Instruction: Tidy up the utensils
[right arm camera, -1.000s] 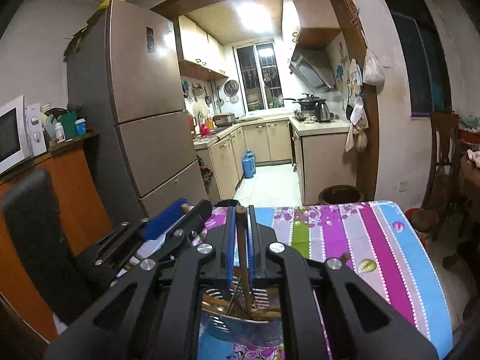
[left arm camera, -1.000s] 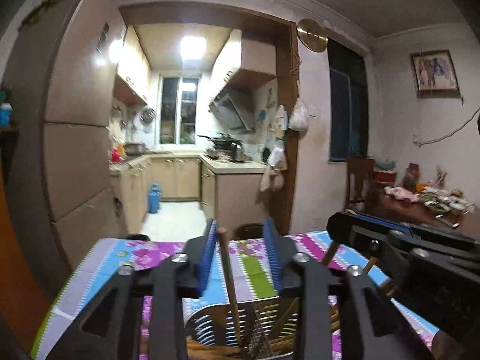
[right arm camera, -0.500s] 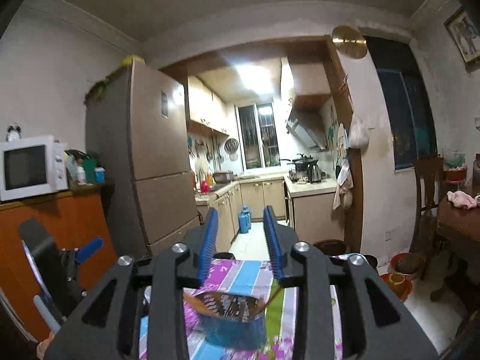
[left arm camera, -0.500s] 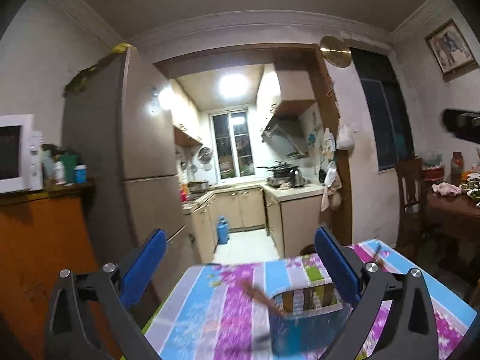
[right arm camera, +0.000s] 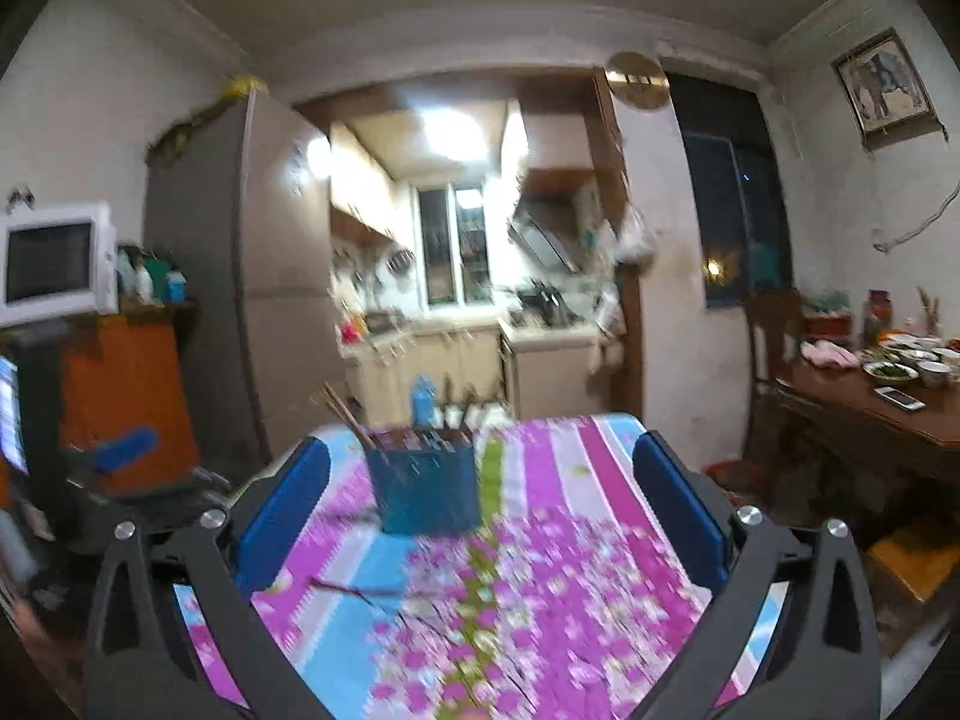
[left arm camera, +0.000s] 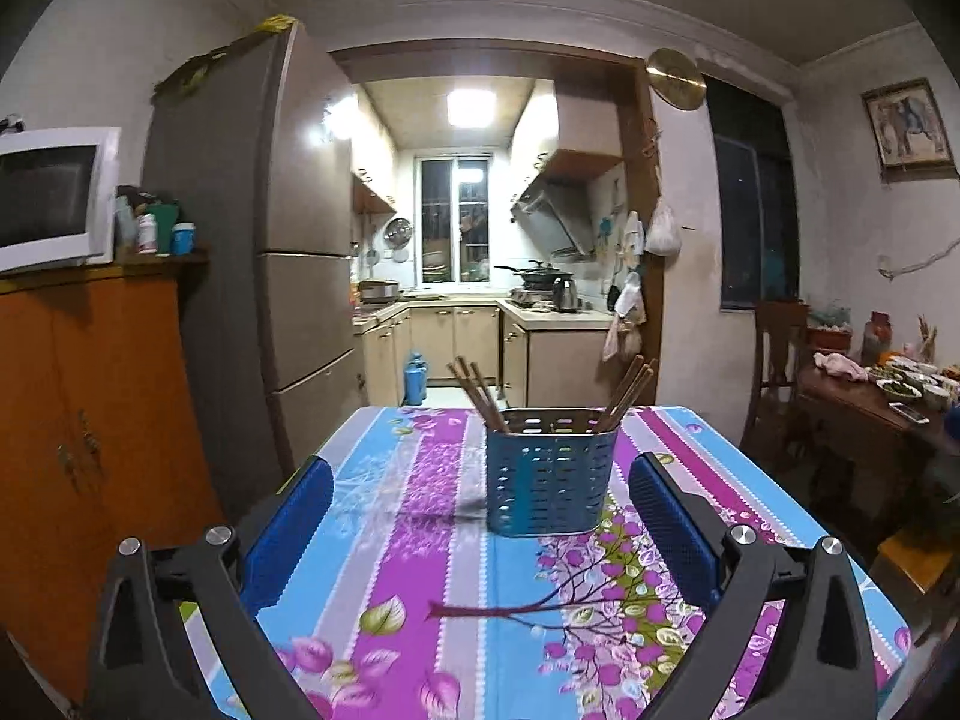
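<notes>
Chopsticks [left arm camera: 480, 393] now released, splayed upright.

1 perforated utensil holder [left arm camera: 549, 483] on 1 floral tablecloth [left arm camera: 420, 612]. Chopsticks [left arm camera: 480, 396] in it: 3 lean left, about 3 lean right, so roughly 6. 2 grippers, left gripper [left arm camera: 480, 516] and right gripper [right arm camera: 480, 510], each spread wide. 1 microwave [left arm camera: 51, 198]. 1 fridge [left arm camera: 258, 252].

Holder: the blue perforated metal utensil holder [left arm camera: 551, 473] stands on the floral striped tablecloth [left arm camera: 420, 570], towards its far end.
Contents: brown wooden chopsticks [left arm camera: 480, 396] lean inside the holder, some left, some right.
Left: the white microwave [left arm camera: 54, 198] sits on the orange wooden cabinet [left arm camera: 90, 420].
Right: the dark wooden side table [left arm camera: 864, 408] stands apart.
</notes>
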{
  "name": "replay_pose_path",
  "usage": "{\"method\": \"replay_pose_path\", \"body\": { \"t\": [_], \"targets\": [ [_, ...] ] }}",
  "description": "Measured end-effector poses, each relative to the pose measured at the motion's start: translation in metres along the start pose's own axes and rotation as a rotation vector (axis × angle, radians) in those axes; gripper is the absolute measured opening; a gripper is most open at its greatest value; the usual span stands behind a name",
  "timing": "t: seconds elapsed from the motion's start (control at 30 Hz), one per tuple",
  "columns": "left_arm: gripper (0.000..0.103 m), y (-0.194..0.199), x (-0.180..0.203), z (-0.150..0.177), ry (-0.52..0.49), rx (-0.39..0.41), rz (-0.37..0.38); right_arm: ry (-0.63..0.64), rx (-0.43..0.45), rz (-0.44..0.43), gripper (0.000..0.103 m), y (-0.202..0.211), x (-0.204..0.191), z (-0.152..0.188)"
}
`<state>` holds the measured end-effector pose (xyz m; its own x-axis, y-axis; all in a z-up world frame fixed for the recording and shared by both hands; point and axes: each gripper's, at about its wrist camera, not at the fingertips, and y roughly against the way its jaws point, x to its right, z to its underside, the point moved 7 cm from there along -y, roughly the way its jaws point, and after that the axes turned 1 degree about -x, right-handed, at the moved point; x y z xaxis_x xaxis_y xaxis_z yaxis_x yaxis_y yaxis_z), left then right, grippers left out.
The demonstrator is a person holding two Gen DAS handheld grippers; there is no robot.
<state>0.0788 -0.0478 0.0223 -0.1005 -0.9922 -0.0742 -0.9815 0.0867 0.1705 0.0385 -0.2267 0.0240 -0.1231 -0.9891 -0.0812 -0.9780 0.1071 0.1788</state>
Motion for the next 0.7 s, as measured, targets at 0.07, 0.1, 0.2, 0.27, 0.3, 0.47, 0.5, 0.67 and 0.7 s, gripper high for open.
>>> {"method": "replay_pose_path", "body": {
  "t": [0.07,0.1,0.2,0.27,0.3,0.47,0.5,0.67,0.7],
  "targets": [
    [0.099,0.012,-0.003,0.0,0.005,0.01,-0.032,0.028,-0.004,0.052,0.098,-0.003,0.004,0.005],
    [0.099,0.017,-0.004,0.0,-0.003,0.018,-0.043,0.035,0.008,0.07,0.098,-0.002,0.005,0.006],
    [0.099,0.03,-0.004,-0.003,-0.022,0.051,-0.068,0.026,0.024,0.094,0.098,0.001,0.01,0.008],
    [0.099,0.035,-0.005,-0.008,-0.017,0.057,-0.059,0.019,0.035,0.102,0.098,0.002,0.012,0.007],
    [0.099,0.038,-0.004,-0.009,-0.014,0.06,-0.055,0.015,0.038,0.104,0.098,0.003,0.013,0.006],
    [0.099,0.047,-0.002,-0.014,-0.031,0.092,-0.058,0.011,0.062,0.112,0.098,0.011,0.021,0.007],
    [0.099,0.048,-0.001,-0.016,-0.03,0.092,-0.054,0.013,0.065,0.116,0.098,0.012,0.021,0.007],
    [0.099,0.052,0.001,-0.017,-0.032,0.104,-0.059,0.016,0.064,0.109,0.098,0.012,0.021,0.007],
    [0.099,0.052,0.002,-0.018,-0.035,0.104,-0.059,0.018,0.064,0.11,0.098,0.012,0.021,0.007]
  ]
}}
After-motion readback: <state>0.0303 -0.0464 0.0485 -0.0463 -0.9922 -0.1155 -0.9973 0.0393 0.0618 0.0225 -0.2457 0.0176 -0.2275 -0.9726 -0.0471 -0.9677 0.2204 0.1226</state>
